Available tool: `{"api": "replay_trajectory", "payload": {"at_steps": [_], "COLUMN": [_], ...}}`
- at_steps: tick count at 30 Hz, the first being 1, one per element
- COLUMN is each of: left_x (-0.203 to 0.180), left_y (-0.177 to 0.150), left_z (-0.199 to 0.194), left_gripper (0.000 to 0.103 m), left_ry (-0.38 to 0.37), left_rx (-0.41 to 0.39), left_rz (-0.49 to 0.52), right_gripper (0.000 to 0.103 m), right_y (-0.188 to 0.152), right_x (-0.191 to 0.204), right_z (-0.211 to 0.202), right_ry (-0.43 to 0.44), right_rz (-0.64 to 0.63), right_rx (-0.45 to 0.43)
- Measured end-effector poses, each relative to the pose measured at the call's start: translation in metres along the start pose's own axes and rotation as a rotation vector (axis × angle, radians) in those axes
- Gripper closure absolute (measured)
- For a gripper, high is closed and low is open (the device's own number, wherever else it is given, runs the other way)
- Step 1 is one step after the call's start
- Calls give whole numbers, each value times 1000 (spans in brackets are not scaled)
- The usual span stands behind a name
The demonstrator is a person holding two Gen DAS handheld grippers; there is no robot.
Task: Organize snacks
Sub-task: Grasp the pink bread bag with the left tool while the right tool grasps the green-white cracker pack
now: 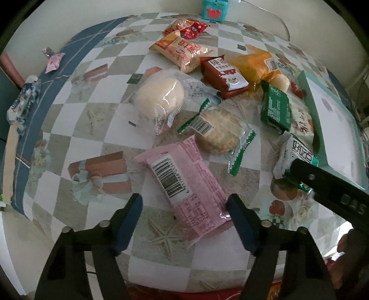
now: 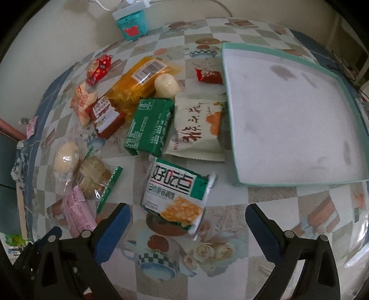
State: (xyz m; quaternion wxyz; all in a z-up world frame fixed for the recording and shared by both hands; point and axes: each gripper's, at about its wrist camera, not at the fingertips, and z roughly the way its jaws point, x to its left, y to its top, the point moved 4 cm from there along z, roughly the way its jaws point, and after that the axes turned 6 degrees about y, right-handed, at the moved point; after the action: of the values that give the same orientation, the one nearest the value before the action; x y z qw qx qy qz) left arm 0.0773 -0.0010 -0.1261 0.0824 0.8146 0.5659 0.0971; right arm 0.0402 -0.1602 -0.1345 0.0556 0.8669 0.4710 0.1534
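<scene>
- The left gripper (image 1: 184, 213) is pointing steeply down at the table (image 1: 76, 129), its blue-padded jaws standing apart and clamping nothing.
- A pink packet (image 1: 184, 184), barcode side up, is lying flat on the checkered tablecloth with its near end reaching in between the left jaws; the right-hand pad is sitting just beside the packet's edge — whether it is touching cannot be told.
- The right gripper (image 2: 188, 214) is likewise pointing down, jaws spread wide and released.
- A white-and-green cracker packet (image 2: 176, 196) is lying between the right jaws' tips and slightly beyond them; neither pad is pressing on it.
- In the left wrist view, one black finger of the right gripper is showing at the right edge, overlapping that same cracker packet (image 1: 293, 154).
- A shallow teal-rimmed box (image 2: 233, 129) with a pale floor is sitting on the table beyond and to the right of the cracker packet — nothing is lying inside it.
- The remaining snacks are lying loose on the table left of the box:
  - a green packet (image 2: 150, 125) overlapping a cream packet (image 2: 198, 131) that is touching the box wall;
  - an orange bag (image 2: 138, 80), a dark red packet (image 2: 105, 117) and a small red sachet (image 2: 208, 75);
  - a clear-wrapped round cracker (image 1: 219, 130) and a clear-wrapped pale bun (image 1: 159, 98), both just beyond the pink packet.
- A teal container (image 2: 132, 22) is standing at the table's far edge against the wall.
</scene>
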Motion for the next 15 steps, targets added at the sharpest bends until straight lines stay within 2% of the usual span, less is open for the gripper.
{"api": "replay_trajectory", "payload": {"at_steps": [2,5,8,15], "left_x": [1,-1,1,13], "left_y": [1,0,2,2], "left_z": [2,3,5,10], "left_gripper": [39,41,41,41], "left_ry": [-16,-30,-40,-57], "left_rx": [4,6,8,17], "left_rz": [-1,-3,-10,-27], "right_gripper": [8,11,12,24], "right_y": [2,5,11,21], "right_x": [4,11,17,20], "right_z": [7,15,22,41], "right_ry": [-5,-15,-30,-43], "right_rz": [-1,-9,-18,-11], "right_rx": [11,19,19,40]}}
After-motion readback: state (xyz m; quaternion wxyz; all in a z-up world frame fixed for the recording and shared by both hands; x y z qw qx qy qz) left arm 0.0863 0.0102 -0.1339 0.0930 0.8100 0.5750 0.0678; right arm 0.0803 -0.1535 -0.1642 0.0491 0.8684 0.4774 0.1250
